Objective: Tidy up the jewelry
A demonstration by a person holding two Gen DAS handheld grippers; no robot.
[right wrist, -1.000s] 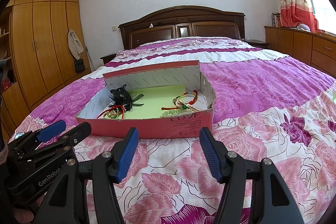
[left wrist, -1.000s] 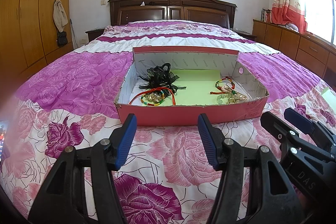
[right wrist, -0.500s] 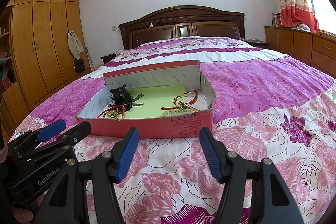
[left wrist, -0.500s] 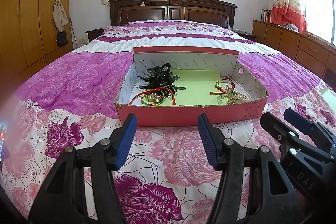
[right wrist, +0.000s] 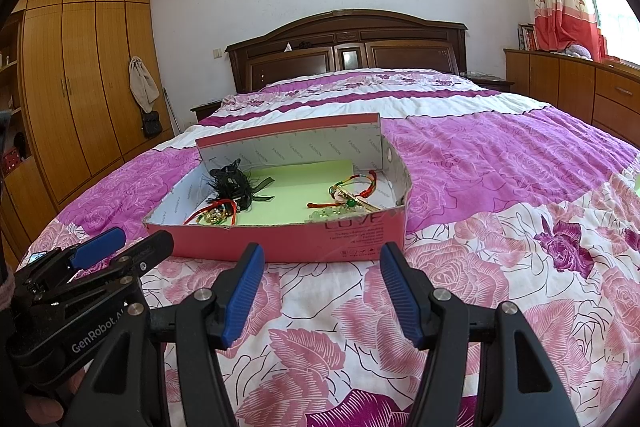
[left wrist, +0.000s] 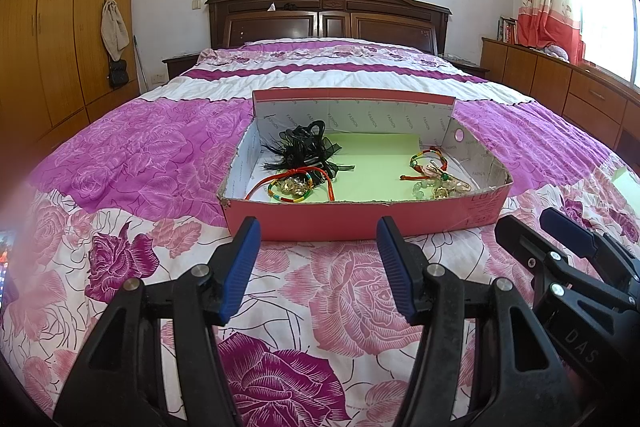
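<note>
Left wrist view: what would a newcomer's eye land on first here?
Probably the pink shoebox lying open on the purple floral bedspread, just beyond the open left gripper. Inside it, a black feathered hairpiece sits at the left and tangled bracelets at the right.

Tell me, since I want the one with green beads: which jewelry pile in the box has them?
The right-hand pile, by the box's right wall. Pale green beads lie at its front; the left pile shows none.

Both claws (left wrist: 318, 259) (right wrist: 322, 283) agape, side by side
</note>
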